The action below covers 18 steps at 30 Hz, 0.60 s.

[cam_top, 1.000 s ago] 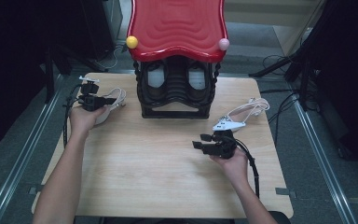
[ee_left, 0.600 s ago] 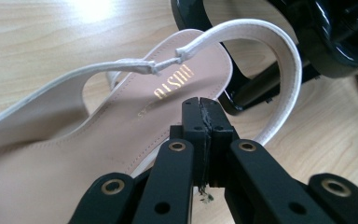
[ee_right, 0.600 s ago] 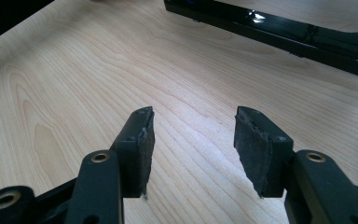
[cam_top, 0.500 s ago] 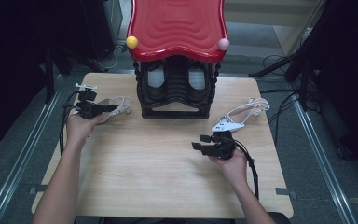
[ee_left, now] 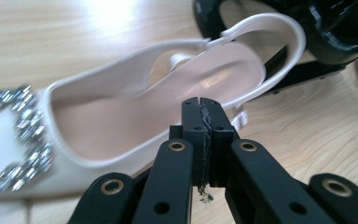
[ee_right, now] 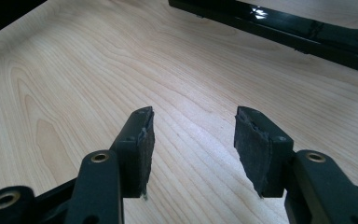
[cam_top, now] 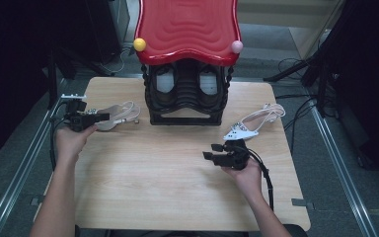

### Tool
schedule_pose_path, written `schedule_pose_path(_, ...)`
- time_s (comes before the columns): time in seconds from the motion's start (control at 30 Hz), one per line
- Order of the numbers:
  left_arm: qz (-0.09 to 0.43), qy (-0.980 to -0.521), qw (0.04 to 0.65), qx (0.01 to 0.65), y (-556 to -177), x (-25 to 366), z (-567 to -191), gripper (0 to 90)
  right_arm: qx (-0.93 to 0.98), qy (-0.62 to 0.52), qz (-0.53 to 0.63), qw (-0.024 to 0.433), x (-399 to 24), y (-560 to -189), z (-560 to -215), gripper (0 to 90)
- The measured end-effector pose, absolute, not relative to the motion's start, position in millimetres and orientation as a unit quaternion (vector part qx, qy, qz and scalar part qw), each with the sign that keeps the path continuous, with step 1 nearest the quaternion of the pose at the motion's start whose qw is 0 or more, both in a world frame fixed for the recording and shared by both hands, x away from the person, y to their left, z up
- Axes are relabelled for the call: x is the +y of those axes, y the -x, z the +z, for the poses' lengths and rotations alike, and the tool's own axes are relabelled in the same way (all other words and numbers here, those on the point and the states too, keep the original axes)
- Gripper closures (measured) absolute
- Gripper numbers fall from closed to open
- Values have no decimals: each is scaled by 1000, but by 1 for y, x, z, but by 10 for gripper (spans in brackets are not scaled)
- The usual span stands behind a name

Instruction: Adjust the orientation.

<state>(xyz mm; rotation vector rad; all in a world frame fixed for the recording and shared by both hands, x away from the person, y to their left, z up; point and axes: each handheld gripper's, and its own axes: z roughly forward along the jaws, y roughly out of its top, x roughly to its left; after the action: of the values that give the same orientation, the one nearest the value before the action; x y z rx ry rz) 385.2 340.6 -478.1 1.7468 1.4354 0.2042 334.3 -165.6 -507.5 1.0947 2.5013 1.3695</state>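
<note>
The cream slingback shoe (cam_top: 116, 114) sits right at the tip of my left claw (cam_top: 98, 117). In the left gripper view the two black jaws are pressed tight together on the near side wall of the shoe (ee_left: 135, 116). I think the thin edge is pinched between them. The sparkly buckle (ee_left: 9, 135) is off to the left of the claw tip, and the heel strap is just past it.

What changed: a second ago this shoe lay a bit farther up the surface (cam_top: 153, 187), closer to the back edge. Now my left hand has come a little way toward me, and the shoe came along with it. That tells me the grip is good and the shoe is being carried, not just pushed. I guess it is on its way to the black shoe rack (cam_top: 185, 98) with the red top (cam_top: 187, 29), which stands just to the right of the claw, past the shoe.

My right claw (cam_top: 212, 151) has not moved. Its jaws stand apart with nothing between them, only bare wood under them (ee_right: 193, 135). The white shoe (cam_top: 251, 124) lies just beyond it, near but not touching. It has not been picked up yet.
</note>
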Motion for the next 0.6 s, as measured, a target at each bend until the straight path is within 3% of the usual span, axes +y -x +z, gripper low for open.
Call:
schedule_pose_path(0.3,89,-683,403,602,-369,353,-504,897,816,-356,453,43,-166,-338,-505,491)
schedule_pose_path(0.6,83,-677,387,620,-376,353,-525,897,821,-353,448,42,-161,-339,-506,491)
